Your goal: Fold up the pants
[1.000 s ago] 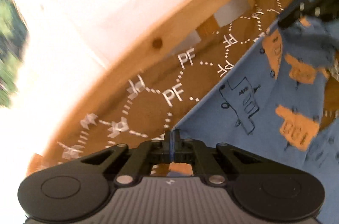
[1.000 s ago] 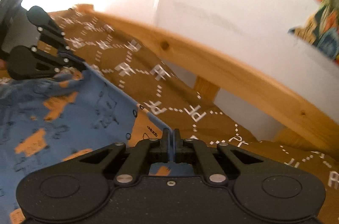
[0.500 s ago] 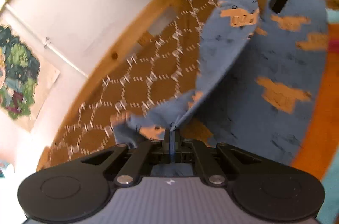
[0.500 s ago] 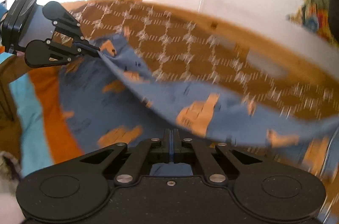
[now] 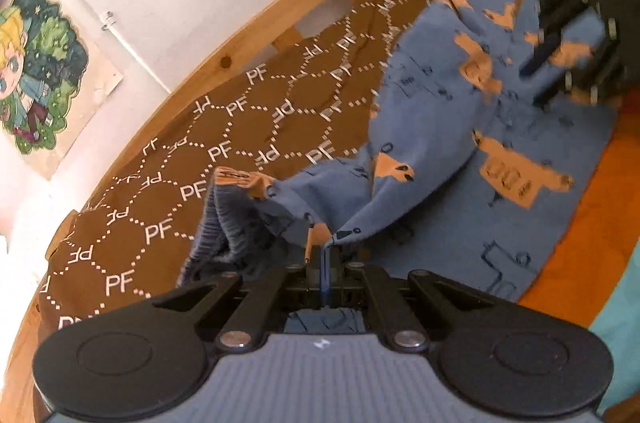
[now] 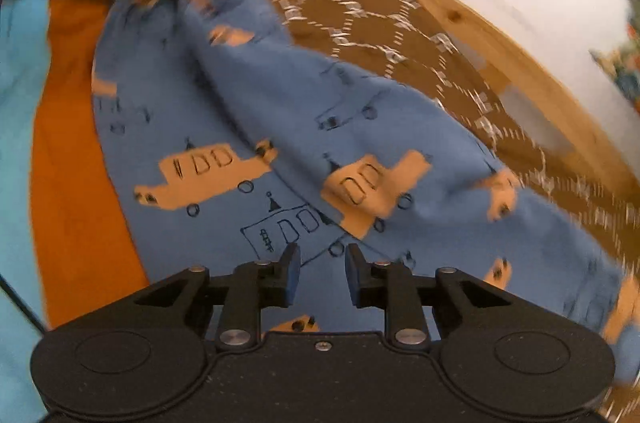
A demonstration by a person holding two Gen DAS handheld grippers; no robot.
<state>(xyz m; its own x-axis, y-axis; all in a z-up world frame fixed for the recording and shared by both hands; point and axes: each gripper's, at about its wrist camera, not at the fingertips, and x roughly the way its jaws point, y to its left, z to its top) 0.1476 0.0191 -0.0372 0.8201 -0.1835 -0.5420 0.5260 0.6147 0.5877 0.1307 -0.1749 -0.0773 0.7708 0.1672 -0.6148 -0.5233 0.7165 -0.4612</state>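
**Blue pants half-folded on the bed, one claw letting go**

The pants (image 6: pixel 280 103) are soft blue knit printed with orange trucks and outlined buildings, with a grey ribbed waistband (image 5: pixel 224 231). They lie on the bed, over the orange sheet (image 6: pixel 76 183) and against the brown "PF" blanket (image 5: pixel 240 127) that runs along the wooden bed rail (image 5: pixel 224 63). Their long axis follows that rail, a raised fold ridging along it. The left gripper (image 5: pixel 325 263) is clamped on the fabric beside the waistband. The right gripper (image 6: pixel 319 273) is opening, its fingers apart just above the cloth, gripping nothing.
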